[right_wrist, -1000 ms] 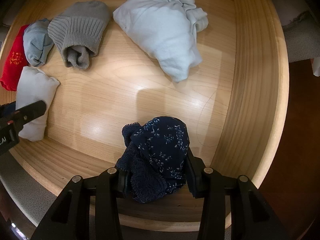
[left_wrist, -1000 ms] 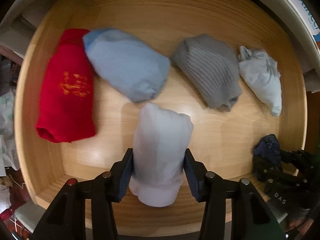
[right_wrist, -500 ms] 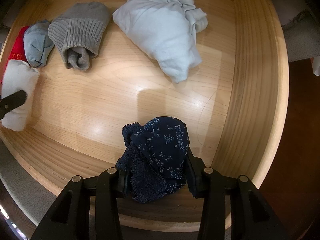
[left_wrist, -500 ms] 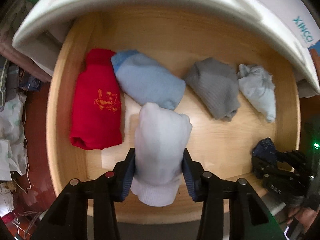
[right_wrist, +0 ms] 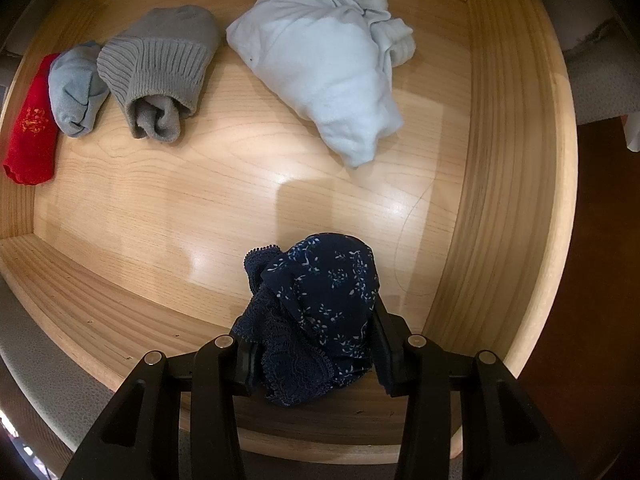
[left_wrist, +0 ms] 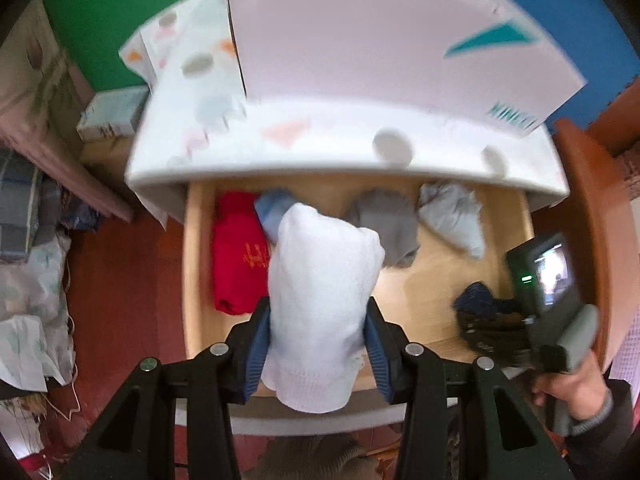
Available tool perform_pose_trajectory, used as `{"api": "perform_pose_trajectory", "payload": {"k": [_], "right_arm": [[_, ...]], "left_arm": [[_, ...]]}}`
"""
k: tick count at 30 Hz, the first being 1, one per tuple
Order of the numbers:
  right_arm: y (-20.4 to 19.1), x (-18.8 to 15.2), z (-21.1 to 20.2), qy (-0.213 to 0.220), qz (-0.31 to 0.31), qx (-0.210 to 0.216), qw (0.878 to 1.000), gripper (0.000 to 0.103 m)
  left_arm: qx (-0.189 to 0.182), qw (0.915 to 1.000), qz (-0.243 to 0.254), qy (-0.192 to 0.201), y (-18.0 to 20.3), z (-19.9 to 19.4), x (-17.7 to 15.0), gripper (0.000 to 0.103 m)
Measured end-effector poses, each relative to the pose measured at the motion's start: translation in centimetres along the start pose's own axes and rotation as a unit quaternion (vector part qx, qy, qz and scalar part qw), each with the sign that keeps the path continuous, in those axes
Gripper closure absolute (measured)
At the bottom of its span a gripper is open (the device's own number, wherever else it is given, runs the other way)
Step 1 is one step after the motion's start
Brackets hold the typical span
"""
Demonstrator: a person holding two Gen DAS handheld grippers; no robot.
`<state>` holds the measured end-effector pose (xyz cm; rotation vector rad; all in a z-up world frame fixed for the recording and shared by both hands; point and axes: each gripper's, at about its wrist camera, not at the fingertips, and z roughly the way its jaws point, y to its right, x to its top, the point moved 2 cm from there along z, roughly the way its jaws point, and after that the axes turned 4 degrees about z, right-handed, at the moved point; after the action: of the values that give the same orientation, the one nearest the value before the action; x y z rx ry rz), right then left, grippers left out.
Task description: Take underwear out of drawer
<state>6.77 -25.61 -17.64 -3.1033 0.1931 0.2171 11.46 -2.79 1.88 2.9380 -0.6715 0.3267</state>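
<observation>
Currently | left hand-held gripper [left_wrist: 316, 340] is clamping white rolled underwear [left_wrist: 320, 304], holding it above wooden drawer [left_wrist: 192, 280] | right hand-held gripper [right_wrist: 312, 356] is gripping navy floral underwear [right_wrist: 316, 312] inside drawer, near front wall.

A green wall [left_wrist: 120, 12] fills the upper left of the left wrist view and a blue wall [left_wrist: 600, 20] the upper right. The floor [left_wrist: 124, 280] at left is reddish-brown. A white patterned cabinet top [left_wrist: 320, 140] spans the centre, and heaped cloth [left_wrist: 28, 300] crowds the left edge.
</observation>
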Motion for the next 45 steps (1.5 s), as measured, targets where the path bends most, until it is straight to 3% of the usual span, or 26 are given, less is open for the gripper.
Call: {"api": "perform_pose_trajectory", "payload": {"k": [6, 12, 19, 24, 30, 37, 40, 45], "right_arm": [[0.2, 0.0, 0.0, 0.000, -0.001, 0.000, 1.000, 0.063], [0.2, 0.0, 0.2, 0.000, -0.002, -0.002, 1.000, 0.063], [0.1, 0.2, 0.1, 0.002, 0.002, 0.001, 1.000, 0.063], [0.5, 0.2, 0.0, 0.004, 0.006, 0.008, 1.000, 0.063], [1.2, 0.1, -0.1, 0.006, 0.010, 0.017, 1.000, 0.063], [1.5, 0.4, -0.2, 0.007, 0.013, 0.022, 1.000, 0.063], [1.6, 0.4, -0.4, 0.007, 0.013, 0.023, 1.000, 0.063], [1.7, 0.4, -0.4, 0.007, 0.015, 0.024, 1.000, 0.063]], "left_arm": [[-0.001, 0.9979, 0.019, 0.062, 0.5, -6.7, 2.0, 0.059], [0.032, 0.9891, 0.026, 0.142, 0.7, -13.1, 6.7, 0.059], [0.064, 0.9794, 0.025, 0.190, 0.7, -14.8, 13.8, 0.059], [0.073, 0.9824, 0.021, 0.171, 0.6, -11.8, 18.2, 0.058], [0.072, 0.9892, 0.003, 0.127, 0.1, -6.5, 20.7, 0.058], [0.087, 0.9916, -0.001, 0.096, -0.1, -2.9, 21.5, 0.054], [0.074, 0.9941, -0.007, 0.079, -0.3, -2.0, 21.5, 0.051], [0.062, 0.9941, -0.012, 0.088, -0.5, -2.9, 20.9, 0.048]]}}
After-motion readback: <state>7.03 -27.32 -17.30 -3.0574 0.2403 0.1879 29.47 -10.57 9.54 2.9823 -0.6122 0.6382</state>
